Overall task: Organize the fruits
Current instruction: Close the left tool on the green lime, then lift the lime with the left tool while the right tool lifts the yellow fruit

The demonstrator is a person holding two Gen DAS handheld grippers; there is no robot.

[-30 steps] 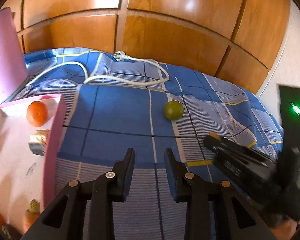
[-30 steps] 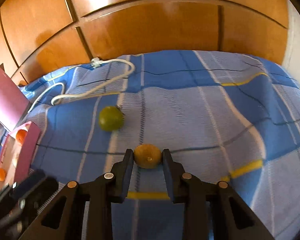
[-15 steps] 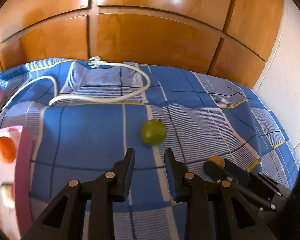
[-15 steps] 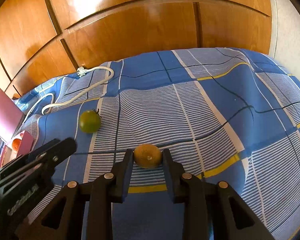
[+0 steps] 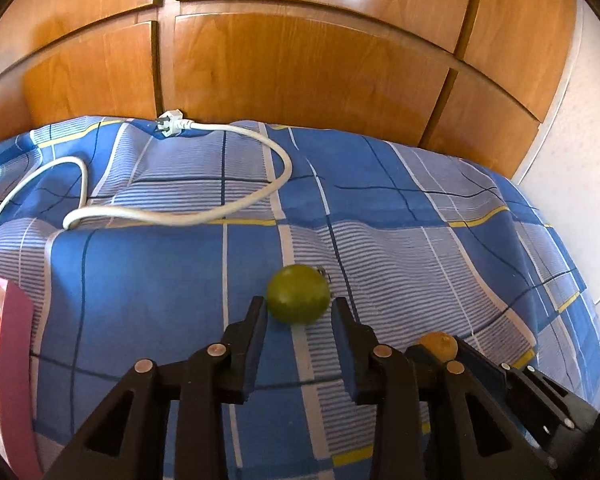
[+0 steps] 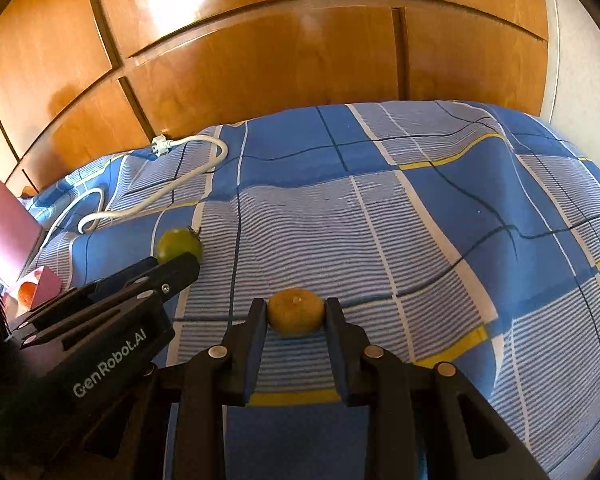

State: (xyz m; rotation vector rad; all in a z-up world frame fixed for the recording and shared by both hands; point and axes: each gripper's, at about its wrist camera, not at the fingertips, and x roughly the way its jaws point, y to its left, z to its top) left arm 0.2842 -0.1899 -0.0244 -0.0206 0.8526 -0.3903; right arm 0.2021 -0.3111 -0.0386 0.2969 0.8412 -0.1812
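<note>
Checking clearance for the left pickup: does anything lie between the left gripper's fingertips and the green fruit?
Nothing: in the left wrist view the opening left gripper has only bare bedspread before the green fruit.

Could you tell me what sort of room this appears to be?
Probably a bedroom: a blue checked bedsheet covers a soft, rumpled surface, wooden wardrobe doors stand behind it, and a white power cable lies across it.

left gripper (image 5: 298, 310) now at green fruit (image 5: 298, 299), jaws opening around it, pink box (image 5: 14, 364) slid leftward
</note>
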